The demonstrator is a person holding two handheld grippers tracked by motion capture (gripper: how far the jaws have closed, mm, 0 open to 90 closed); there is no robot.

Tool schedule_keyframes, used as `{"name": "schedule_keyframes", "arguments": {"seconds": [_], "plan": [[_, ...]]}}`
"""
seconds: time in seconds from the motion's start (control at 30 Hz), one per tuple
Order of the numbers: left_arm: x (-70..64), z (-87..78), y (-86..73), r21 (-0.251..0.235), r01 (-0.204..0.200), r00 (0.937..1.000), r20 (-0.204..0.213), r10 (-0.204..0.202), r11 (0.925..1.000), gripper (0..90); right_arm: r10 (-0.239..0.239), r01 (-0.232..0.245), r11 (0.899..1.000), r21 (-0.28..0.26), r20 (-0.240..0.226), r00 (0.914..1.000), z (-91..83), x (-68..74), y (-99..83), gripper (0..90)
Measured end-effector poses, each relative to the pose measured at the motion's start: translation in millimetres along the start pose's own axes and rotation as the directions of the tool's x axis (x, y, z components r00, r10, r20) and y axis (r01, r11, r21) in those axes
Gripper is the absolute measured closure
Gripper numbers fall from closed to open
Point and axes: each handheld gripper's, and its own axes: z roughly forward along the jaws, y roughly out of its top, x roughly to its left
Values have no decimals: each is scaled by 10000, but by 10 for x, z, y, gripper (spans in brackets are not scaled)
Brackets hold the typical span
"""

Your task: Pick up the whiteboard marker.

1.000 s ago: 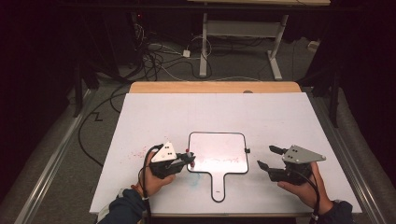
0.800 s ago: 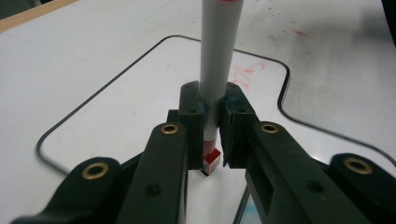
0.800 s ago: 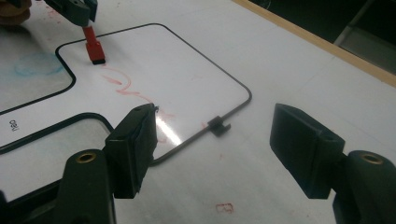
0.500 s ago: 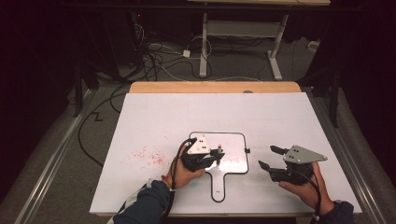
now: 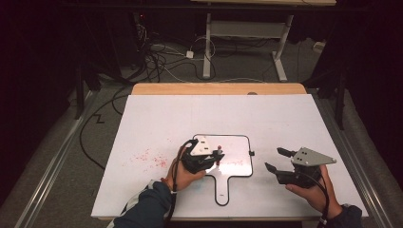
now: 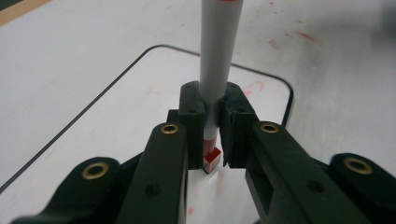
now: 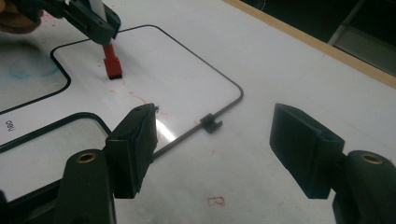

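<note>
Dark floor and tangled cables surround a white-topped counter with a wooden strip along its far edge. On the counter, close to you, lies a small paddle-shaped whiteboard with a thin black border and a short handle pointing toward you. Faint red smears mark the counter to the left of the board.

Your left gripper hangs over the board's left part, its jaws pressed together on a grey marker. The marker stands roughly upright, and its red tip end points down at the board. It seems to touch or nearly touch the surface, though I cannot tell which. In the left gripper view the marker sits between the jaws close to its lower end, so most of its length rises free above them.

Your right gripper is held off the board's right edge, well apart from the marker, jaws spread and holding nothing. A small black clip sits on the border nearby.

What could go wrong, as a judgement: nothing pins the board, so pressure from the tip may slide or turn it. The low grip could also let the marker tilt or slip in the jaws when you press. Too steep a push could skid the tip past the border and add red marks to the counter.
</note>
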Motion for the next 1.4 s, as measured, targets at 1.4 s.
{"name": "schedule_keyframes", "arguments": {"seconds": [1.4], "plan": [[-182, 510, 279, 518, -1544, 9842, 955, 1490, 9867, 787, 50, -52, 9998, 197, 87, 9999, 65, -65, 17, 331]]}}
